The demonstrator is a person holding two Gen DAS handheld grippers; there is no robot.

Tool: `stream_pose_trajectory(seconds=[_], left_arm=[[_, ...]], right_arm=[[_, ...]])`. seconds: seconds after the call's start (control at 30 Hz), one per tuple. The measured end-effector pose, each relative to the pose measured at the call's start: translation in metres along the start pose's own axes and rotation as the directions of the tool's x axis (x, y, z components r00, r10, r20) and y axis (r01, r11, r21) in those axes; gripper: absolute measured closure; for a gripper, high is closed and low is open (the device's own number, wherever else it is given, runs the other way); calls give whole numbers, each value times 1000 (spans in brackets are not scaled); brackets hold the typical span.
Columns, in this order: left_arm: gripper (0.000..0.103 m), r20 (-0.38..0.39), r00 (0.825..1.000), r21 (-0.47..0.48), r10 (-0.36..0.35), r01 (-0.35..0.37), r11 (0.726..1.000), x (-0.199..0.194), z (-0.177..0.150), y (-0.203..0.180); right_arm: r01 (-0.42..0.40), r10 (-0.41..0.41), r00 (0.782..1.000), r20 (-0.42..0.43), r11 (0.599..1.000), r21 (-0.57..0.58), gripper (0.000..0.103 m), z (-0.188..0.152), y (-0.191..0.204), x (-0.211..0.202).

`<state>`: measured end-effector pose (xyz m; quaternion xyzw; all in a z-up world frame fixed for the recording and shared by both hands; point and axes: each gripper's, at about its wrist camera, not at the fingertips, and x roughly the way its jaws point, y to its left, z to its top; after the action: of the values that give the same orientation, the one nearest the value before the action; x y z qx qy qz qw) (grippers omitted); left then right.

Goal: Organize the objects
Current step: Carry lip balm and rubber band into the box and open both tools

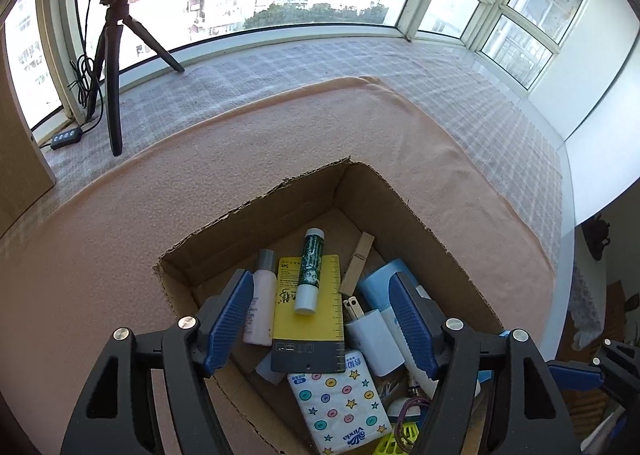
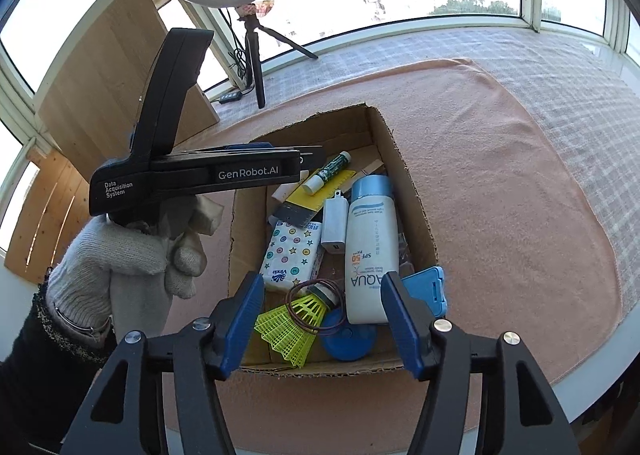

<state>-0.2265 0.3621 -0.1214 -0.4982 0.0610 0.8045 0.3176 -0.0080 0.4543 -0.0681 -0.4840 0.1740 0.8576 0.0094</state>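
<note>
An open cardboard box sits on a peach blanket. It holds a green-and-white stick lying on a yellow ruler card, a pink bottle, a wooden clothespin, a white charger and a tissue pack. My left gripper hangs open over these, gripping nothing. At the box's near end lie a white sunscreen bottle, a yellow shuttlecock and a blue lid. Above them my right gripper is open and empty.
The peach blanket lies on a checked cloth along the window sill. A ring-light tripod and cables stand at the back left, beside a wooden board. A gloved hand holds the left tool left of the box.
</note>
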Motion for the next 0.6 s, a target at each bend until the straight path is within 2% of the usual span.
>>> stream_pose_trajectory(seconds=[0.3,0.6], left_arm=[[30,19,1000,-2,23,-23,1000,-12,-4,5],[30,59,996,-3,69,-69,998,-48,-17,16]], right_arm=[[6,-6,1000,-2,1000,3,46,0,2,2],[38,-38,999,-4,999,-8,46,1,9,6]])
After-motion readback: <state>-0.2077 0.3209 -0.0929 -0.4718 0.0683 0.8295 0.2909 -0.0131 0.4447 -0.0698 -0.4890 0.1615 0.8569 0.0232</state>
